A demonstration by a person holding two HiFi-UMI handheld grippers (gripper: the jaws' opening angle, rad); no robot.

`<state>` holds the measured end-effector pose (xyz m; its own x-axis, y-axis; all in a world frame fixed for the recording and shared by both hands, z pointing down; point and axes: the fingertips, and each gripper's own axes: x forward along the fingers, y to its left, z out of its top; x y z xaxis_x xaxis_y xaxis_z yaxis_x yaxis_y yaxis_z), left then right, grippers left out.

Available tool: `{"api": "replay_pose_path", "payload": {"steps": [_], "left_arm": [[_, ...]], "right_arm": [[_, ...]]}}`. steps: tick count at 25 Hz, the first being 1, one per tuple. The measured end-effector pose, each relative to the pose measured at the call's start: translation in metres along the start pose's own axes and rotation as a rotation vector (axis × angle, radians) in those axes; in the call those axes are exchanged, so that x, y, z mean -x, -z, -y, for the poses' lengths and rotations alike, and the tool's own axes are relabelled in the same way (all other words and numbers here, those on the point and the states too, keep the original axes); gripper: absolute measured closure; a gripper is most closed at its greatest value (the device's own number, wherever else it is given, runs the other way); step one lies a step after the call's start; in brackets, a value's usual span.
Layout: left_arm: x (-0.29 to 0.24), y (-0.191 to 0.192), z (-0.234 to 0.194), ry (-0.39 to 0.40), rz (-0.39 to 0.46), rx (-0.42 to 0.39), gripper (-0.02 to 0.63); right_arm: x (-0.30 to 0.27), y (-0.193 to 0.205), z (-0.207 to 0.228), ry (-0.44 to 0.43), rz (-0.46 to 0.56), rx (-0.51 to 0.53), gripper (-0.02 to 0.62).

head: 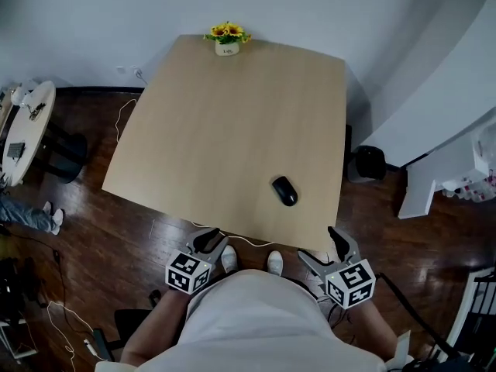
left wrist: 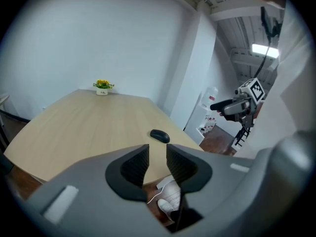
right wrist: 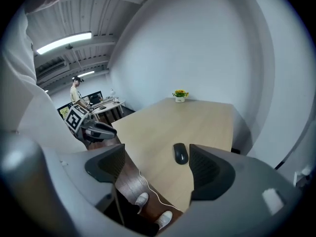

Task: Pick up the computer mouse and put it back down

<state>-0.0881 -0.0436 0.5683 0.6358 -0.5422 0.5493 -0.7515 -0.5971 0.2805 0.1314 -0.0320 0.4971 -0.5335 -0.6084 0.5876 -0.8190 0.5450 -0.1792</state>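
Note:
A black computer mouse [head: 284, 191] lies on the light wooden table [head: 201, 130], near its front right corner. It also shows in the left gripper view [left wrist: 159, 136] and the right gripper view [right wrist: 180, 153]. Both grippers hang in front of the table's near edge, over the floor and apart from the mouse. My left gripper [head: 211, 241] [left wrist: 157, 154] has a narrow gap between its pads and nothing in it. My right gripper [head: 319, 246] [right wrist: 157, 159] stands wide open and empty, with the mouse seen between its jaws farther off.
A small pot of yellow flowers [head: 226, 40] stands at the table's far edge. A round side table [head: 27, 130] is at the left, a black bin [head: 369, 161] and white furniture [head: 434, 130] at the right. A white cable [head: 232, 239] runs over the dark wood floor.

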Motion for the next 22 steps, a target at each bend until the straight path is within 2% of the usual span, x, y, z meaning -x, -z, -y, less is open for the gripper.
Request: {"api": "replay_pose_path", "payload": {"steps": [6, 22], "left_arm": [[-0.011, 0.001, 0.007, 0.05, -0.026, -0.024, 0.514], [-0.008, 0.002, -0.013, 0.086, -0.046, -0.039, 0.514]], "right_arm": [[0.014, 0.02, -0.003, 0.037, 0.007, -0.071, 0.195], [0.003, -0.003, -0.029, 0.057, 0.036, -0.068, 0.199]]}}
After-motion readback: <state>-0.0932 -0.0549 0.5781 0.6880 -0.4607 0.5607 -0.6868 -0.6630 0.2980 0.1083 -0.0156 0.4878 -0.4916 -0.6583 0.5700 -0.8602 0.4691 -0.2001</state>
